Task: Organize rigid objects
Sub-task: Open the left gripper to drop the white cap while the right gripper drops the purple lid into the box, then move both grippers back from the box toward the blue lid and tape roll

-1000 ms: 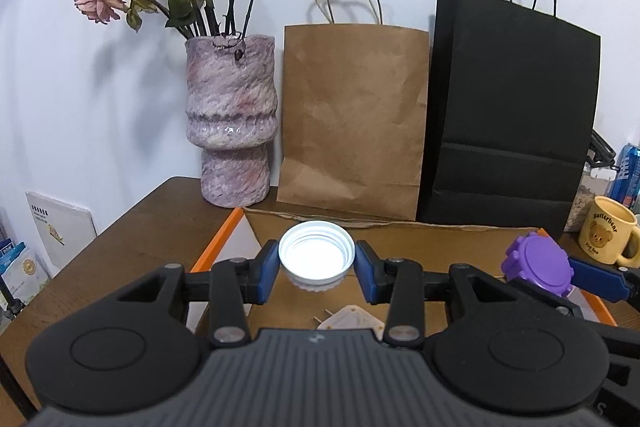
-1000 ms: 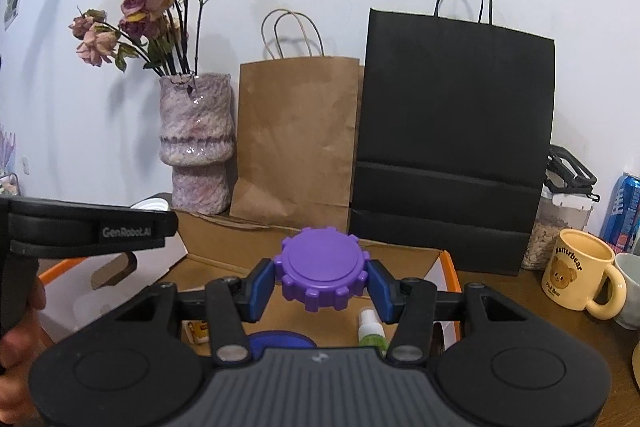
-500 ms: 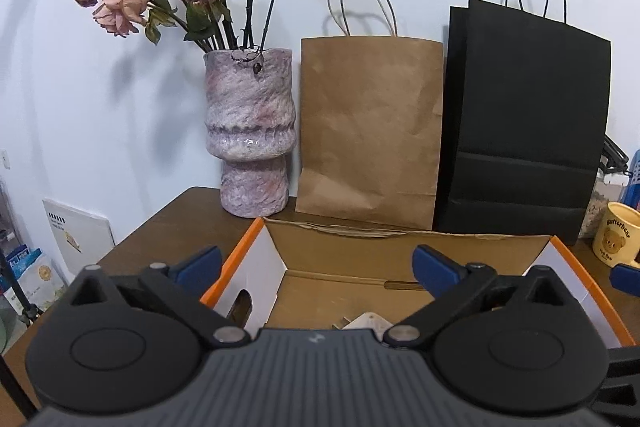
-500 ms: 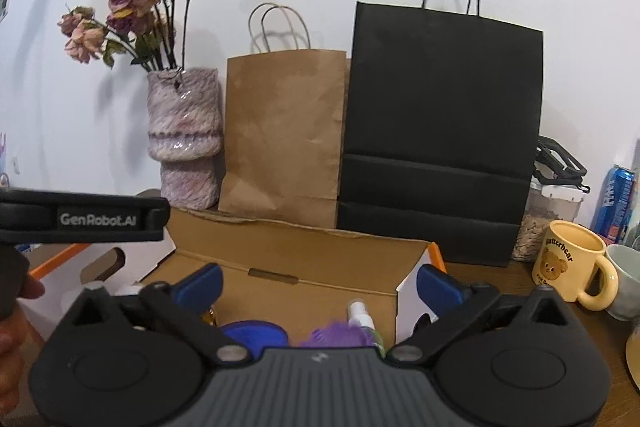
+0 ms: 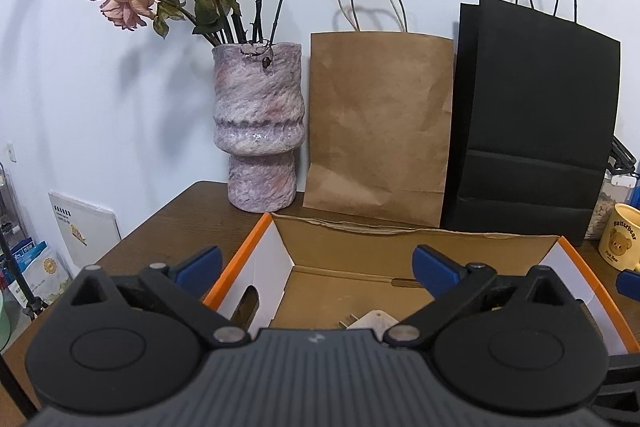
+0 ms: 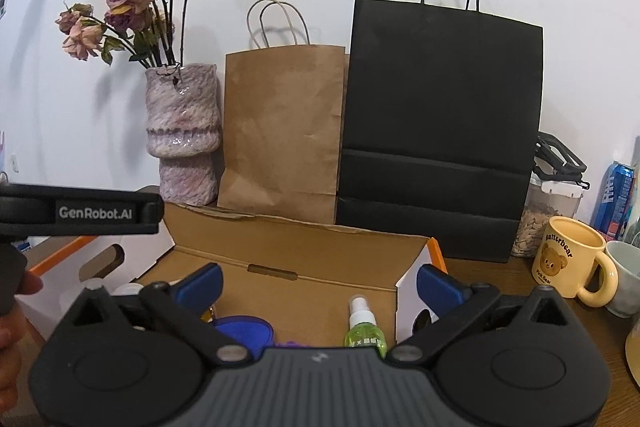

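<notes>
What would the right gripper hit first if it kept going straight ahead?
Probably the far wall of the cardboard box; the open right gripper hangs over the box, and should it clear that wall, the brown paper bag is next.

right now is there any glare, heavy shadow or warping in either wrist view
Left wrist view: a small glare spot on the vase, soft flower shadows on the wall, black bag bowed by the fisheye. Right wrist view: similar vase sheen, dark vignette corners, box interior evenly lit, nothing blurred.

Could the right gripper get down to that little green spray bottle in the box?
Probably yes: the right gripper is open above the box, the green spray bottle stands just below it, and nothing covers it.
</notes>
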Available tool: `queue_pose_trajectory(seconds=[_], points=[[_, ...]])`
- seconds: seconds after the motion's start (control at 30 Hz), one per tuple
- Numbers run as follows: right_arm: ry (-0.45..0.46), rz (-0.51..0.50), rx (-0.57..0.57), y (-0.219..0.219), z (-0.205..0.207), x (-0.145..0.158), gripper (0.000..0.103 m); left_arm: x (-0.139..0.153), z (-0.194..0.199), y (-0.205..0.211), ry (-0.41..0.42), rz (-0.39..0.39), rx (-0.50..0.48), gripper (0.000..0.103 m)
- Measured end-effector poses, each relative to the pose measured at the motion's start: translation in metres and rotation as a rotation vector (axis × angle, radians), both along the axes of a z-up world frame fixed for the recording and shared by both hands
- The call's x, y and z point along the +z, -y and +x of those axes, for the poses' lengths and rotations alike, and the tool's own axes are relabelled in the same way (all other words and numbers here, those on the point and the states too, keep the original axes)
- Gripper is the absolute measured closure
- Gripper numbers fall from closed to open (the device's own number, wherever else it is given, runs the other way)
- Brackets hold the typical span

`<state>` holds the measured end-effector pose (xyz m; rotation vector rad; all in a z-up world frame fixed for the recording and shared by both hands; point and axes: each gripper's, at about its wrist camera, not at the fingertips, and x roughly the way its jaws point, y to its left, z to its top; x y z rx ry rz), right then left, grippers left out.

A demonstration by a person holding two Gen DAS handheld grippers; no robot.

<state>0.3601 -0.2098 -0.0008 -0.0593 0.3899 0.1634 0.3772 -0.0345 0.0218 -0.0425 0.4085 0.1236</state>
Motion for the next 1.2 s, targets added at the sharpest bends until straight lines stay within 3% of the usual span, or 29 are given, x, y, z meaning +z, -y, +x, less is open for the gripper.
queue_pose_trajectory(seconds=[1.2], points=[[0.036,-0.01,-0.006,0.014,-0.049,0.012,0.0,0.01,-0.045,-0.002,0.016,-0.023,0.016,0.0]])
